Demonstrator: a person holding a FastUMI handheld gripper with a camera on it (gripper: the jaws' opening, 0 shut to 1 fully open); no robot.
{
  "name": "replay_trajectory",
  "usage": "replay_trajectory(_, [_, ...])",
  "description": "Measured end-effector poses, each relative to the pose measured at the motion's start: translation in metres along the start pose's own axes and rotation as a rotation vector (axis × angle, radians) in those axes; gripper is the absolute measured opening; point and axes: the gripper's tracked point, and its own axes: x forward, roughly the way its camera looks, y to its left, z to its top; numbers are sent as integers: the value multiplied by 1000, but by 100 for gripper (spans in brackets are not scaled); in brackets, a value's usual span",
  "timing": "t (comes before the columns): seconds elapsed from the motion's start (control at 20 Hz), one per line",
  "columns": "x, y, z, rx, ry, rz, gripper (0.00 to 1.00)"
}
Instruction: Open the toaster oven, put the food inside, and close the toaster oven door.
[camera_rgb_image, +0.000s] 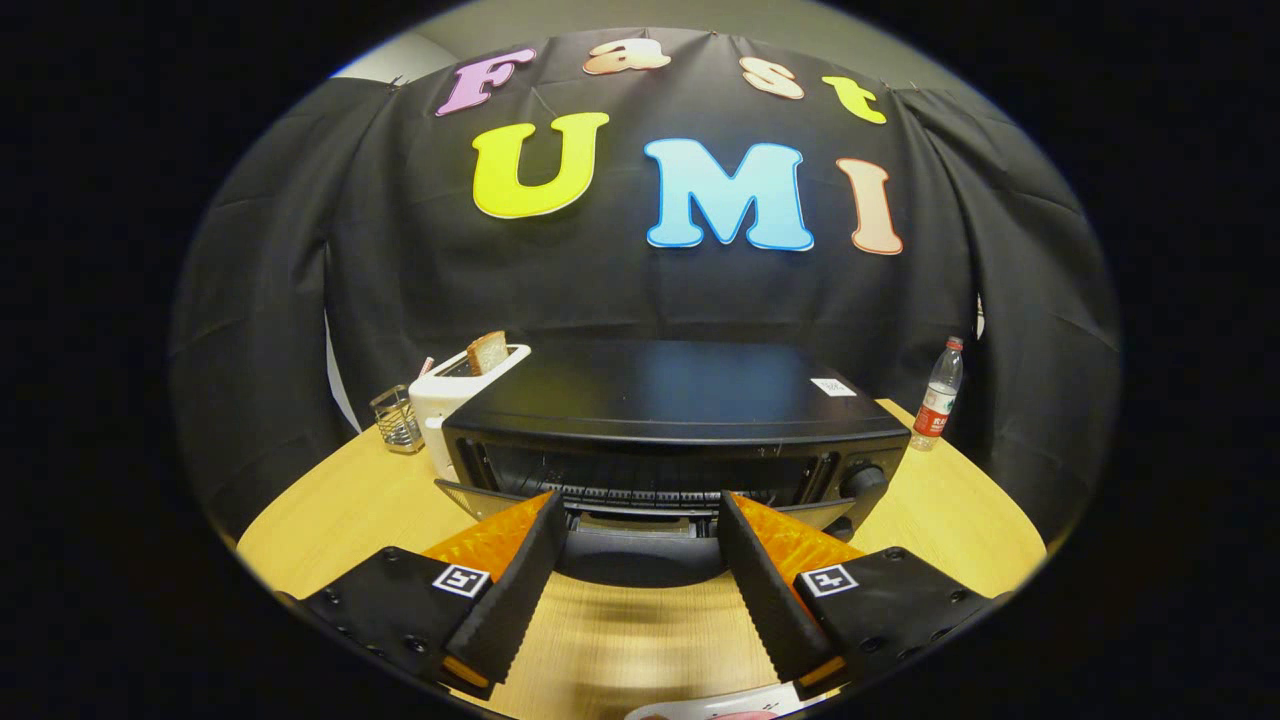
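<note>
One gripper (640, 560) under my control, its two fingers spread wide and holding nothing; between them I see bare bench and the front of the oven.

Item: black box-shaped metal toaster oven (675, 420), standing on the round pale-wood bench (950, 510), just ahead of the fingertips. Its glass door (640, 520) looks hinged down toward me, the wire rack (640, 494) showing in the dark cavity behind; I judge it open or nearly so, though the fingers cover the door's two ends. Control knob (862, 480) at the oven's right.

Item: white slot toaster (450, 395) touching the oven's left side, a brown slice of toast (487, 352) standing upright in its slot.

Item: small wire-mesh holder (398, 418) left of the white toaster.

Item: clear plastic water bottle with red label (938, 395), upright beyond the oven's right rear corner.

Item: edge of a white plate (720, 708) with something pinkish on it, behind the fingers at the near bench edge; too little visible to name it, possibly the food.

Step in hand, by my judgement: opening is done or finishing. Next move calls for drawing back, finding the food, closing on it squarely, then carrying it level over the lowered door onto the rack.
</note>
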Motion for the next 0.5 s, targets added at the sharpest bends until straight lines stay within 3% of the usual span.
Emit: replay_trajectory(0.5, [-25, 5, -39, -24, 52, -15, 97])
